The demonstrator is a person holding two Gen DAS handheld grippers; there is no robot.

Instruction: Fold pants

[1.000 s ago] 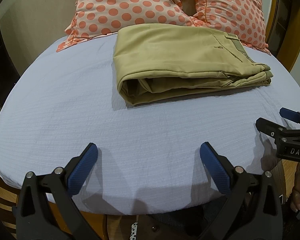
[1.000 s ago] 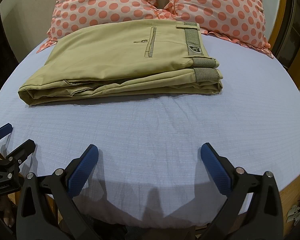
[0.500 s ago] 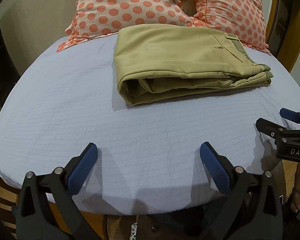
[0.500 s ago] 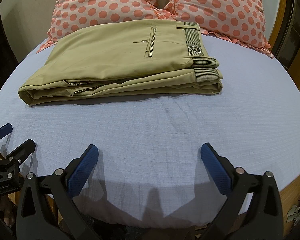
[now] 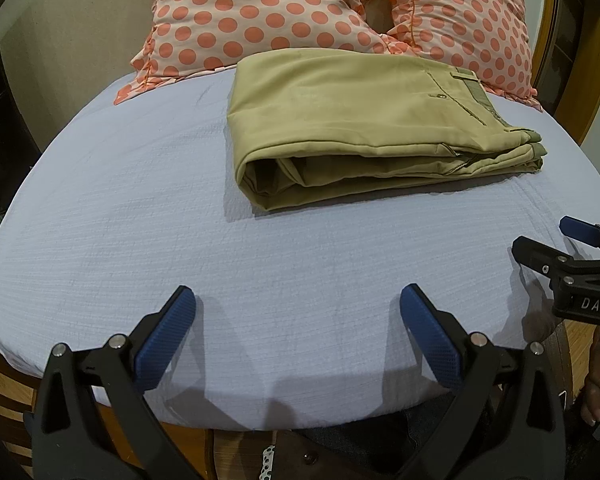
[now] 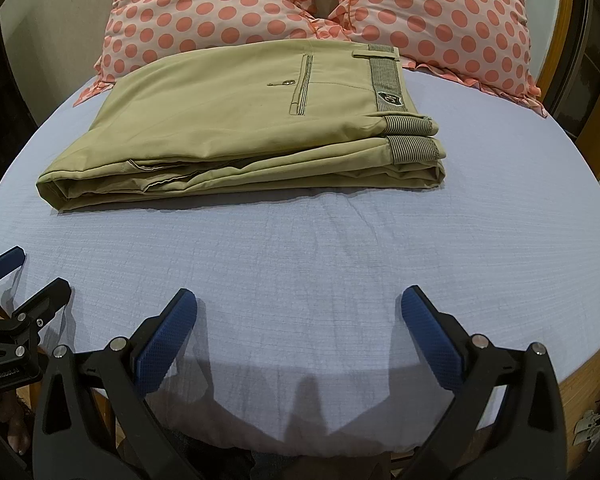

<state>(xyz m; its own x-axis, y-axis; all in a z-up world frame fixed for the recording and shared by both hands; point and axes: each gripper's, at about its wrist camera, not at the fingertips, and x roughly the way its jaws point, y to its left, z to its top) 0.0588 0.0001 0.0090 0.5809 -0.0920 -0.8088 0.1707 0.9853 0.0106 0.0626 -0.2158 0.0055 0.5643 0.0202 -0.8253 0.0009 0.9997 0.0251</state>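
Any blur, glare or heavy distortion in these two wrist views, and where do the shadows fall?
Left wrist: sharp, no glare; fisheye bows the bed sheet; folded pants cast a shadow toward the camera. Right wrist: same bowing, dark corners; the open right tongs throw soft shadows on the sheet beneath them; pants stripes stay crisp.

"DAS" on right gripper [image 5: 572, 248]; "GenRobot.AI" on left gripper [image 6: 24, 280]

Both wrist cameras look low across the bed's near edge toward 12 o'clock, sharing the folded khaki pants [image 5: 364, 120] [image 6: 240, 120] and polka-dot pillows [image 5: 260, 12] [image 6: 220, 4].
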